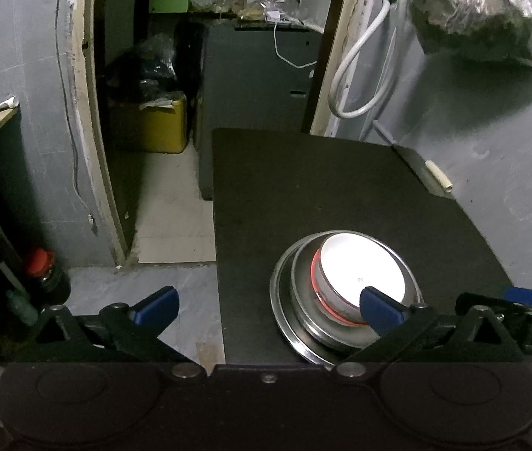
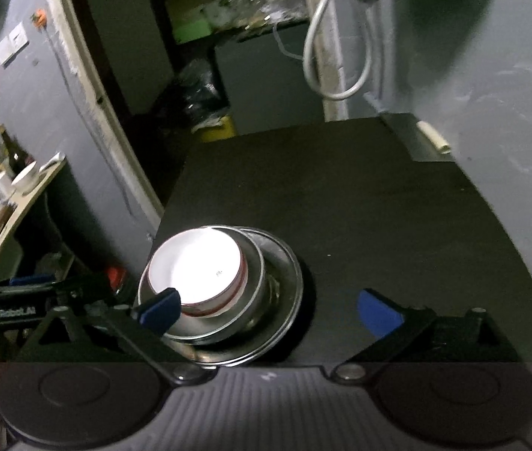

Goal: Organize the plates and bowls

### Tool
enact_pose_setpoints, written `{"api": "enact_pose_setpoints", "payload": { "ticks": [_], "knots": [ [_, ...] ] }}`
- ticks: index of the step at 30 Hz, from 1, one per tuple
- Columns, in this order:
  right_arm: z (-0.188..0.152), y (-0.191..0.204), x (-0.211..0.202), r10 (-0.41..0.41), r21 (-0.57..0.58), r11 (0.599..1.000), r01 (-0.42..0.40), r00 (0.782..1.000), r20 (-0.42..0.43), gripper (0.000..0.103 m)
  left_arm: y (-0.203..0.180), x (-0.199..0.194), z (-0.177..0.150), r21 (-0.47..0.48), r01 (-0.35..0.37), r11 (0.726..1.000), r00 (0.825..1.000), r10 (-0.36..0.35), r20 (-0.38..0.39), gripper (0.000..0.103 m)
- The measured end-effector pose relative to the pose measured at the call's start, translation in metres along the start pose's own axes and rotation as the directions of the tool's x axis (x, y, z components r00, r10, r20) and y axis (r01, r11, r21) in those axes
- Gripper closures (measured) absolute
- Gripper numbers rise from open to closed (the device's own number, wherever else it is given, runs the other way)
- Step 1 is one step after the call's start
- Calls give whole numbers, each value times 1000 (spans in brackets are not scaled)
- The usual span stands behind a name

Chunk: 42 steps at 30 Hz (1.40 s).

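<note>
Black table: stacked dishes near front edge.

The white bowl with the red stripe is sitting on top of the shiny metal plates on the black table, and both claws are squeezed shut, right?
Nearly. The white bowl does sit on the metal plates on the black table, but both wrist views show the left claw and right claw wide open, holding nothing.

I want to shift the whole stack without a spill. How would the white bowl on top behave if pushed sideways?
The white bowl sits nested in a steel bowl on a steel plate, so it would probably slide, not roll. The glossy surfaces look slippery. It seems off-centre, so it may tip or clatter.
</note>
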State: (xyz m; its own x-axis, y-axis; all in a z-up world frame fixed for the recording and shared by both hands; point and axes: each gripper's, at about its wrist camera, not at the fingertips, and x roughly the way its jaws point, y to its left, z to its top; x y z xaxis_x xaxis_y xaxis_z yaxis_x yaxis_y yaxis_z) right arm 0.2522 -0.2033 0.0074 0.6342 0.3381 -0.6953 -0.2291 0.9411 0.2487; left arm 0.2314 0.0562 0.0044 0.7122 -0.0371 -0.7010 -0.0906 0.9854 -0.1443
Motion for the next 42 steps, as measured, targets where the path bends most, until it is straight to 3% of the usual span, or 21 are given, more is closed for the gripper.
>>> {"api": "enact_pose_setpoints", "payload": {
  "ticks": [10,19,28,35,42],
  "knots": [
    [-25,7,-35,-124,109,987,115,989,82,0,15,-25,-12,16,65,998,996,-65,62,1],
    [-52,11,-57,-196,141,973,184,978,75,0,19,-44,-38,14,104,995,991,-105,86,1],
    [-71,5,-76,-117,100,989,108,989,88,0,2,-77,-62,24,27,999,993,-29,118,1],
    [-89,-14,-91,-29,39,999,26,998,58,0,-26,-99,-86,26,-57,998,995,55,78,1],
    [-104,-35,-104,32,7,999,-32,999,43,0,-50,-128,-115,-13,-144,989,987,145,69,1]
  ]
}}
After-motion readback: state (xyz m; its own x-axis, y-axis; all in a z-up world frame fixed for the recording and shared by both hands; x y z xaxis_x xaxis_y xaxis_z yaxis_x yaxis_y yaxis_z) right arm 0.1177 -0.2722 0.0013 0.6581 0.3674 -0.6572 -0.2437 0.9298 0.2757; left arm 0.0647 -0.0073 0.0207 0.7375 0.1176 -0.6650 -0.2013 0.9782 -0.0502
